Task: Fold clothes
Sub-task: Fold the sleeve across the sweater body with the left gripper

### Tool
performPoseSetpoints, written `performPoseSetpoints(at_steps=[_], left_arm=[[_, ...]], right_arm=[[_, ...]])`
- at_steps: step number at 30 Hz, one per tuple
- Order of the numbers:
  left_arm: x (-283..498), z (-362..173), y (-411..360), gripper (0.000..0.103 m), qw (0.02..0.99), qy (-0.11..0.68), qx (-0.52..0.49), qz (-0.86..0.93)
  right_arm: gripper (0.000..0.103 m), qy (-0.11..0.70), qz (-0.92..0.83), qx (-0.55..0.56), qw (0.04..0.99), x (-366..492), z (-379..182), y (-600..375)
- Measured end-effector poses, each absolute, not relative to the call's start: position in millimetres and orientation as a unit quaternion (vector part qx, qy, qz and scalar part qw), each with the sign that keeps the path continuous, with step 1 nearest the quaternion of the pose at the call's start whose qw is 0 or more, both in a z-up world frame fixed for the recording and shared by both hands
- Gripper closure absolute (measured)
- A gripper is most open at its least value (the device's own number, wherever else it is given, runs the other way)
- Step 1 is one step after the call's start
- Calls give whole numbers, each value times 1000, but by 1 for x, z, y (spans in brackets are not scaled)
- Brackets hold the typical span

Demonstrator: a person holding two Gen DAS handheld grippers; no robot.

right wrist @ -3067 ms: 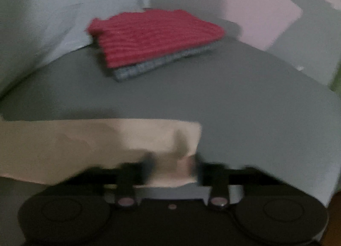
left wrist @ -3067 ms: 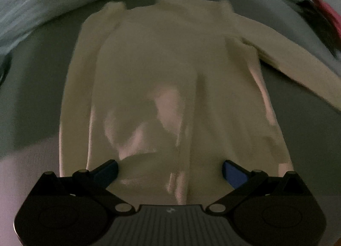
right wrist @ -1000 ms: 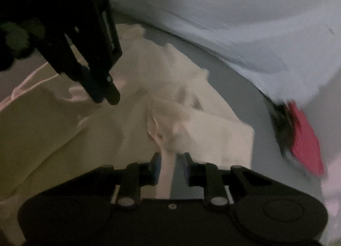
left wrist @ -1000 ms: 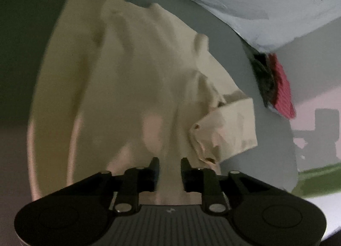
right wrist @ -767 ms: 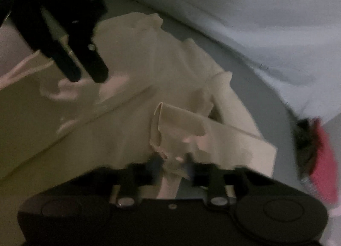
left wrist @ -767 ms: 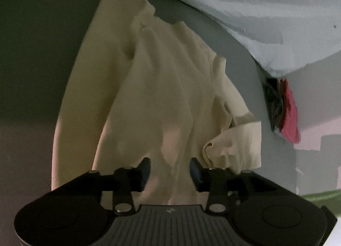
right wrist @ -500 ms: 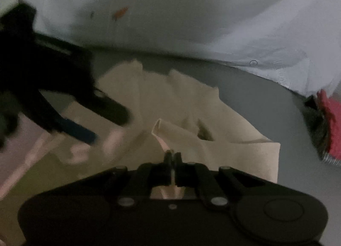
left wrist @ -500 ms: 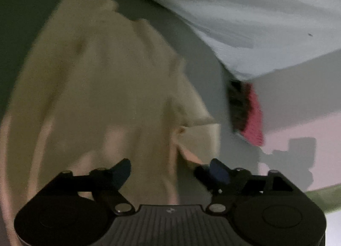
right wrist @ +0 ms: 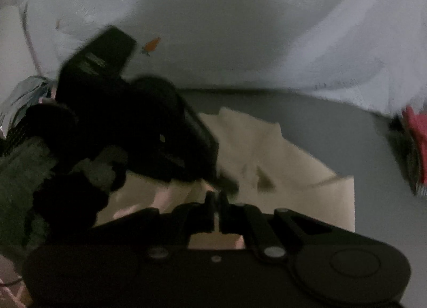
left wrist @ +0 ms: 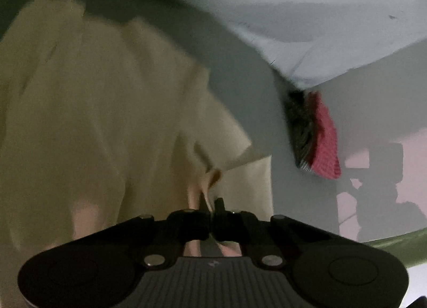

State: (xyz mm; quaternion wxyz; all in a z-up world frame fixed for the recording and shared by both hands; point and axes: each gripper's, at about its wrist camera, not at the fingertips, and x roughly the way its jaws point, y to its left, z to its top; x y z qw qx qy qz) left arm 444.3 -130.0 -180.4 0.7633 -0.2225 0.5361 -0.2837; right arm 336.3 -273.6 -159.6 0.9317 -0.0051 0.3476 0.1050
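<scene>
Left wrist view: left gripper [left wrist: 212, 208], jaws pinched on a fold of the cream sweater [left wrist: 93, 121] spread over the grey bed [left wrist: 240, 89], folded red garment [left wrist: 324, 134] well apart at right; right wrist view: right gripper [right wrist: 216, 196], jaws clamped on the sweater's edge, left gripper just beside at left.

We see a cream, soft matt cloth garment [left wrist: 101, 126] with a fine, smooth weave, lying on a smooth matt grey surface [left wrist: 240, 73]. Our black matt plastic left gripper [left wrist: 213, 206] has a ribbed panel and small shiny metal pins. A red, coarsely ribbed knit [left wrist: 325, 137] rests on a grey knitted piece [left wrist: 301, 131]. Pale blue sheeting [right wrist: 240, 27] looks thin and creased.
</scene>
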Motion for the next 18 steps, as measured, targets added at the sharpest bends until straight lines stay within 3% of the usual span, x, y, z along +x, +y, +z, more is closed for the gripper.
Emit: performPoseSetpoints(at_steps=[1,3,5,8,10,13,16,17,18], left_arm=[[443,-175,-131,100,770,526,-212,-291],[442,-166,-129,100,781,512,-199,-297],[444,-162,-122,100,783,505,-208,-298],[450,-161,-112,100,783,498,-235,-290],[453,-163,-108,100,784,496,-248,-279],[450,-166,-101,100,780,498,-267,-271],[446,-163,-95,100,774,503,-275,-269],[447,-161,-93,100,774,502,-276,-271],[449,-156,-91,100,777,498,-272,-272]], right_arm=[[97,355,96,10,930,333,-159,-277],[79,372,74,66,923,321,-159,-293],[72,403,42,99,909,308,-170,-308],[71,459,0,97,883,287,-194,-314],[65,485,-3,107,868,275,-209,-312],[61,481,-18,110,869,259,-221,-301],[78,476,-48,91,873,257,-225,-287],[94,473,-50,89,875,258,-224,-282],[100,471,-48,92,876,256,-223,-275]])
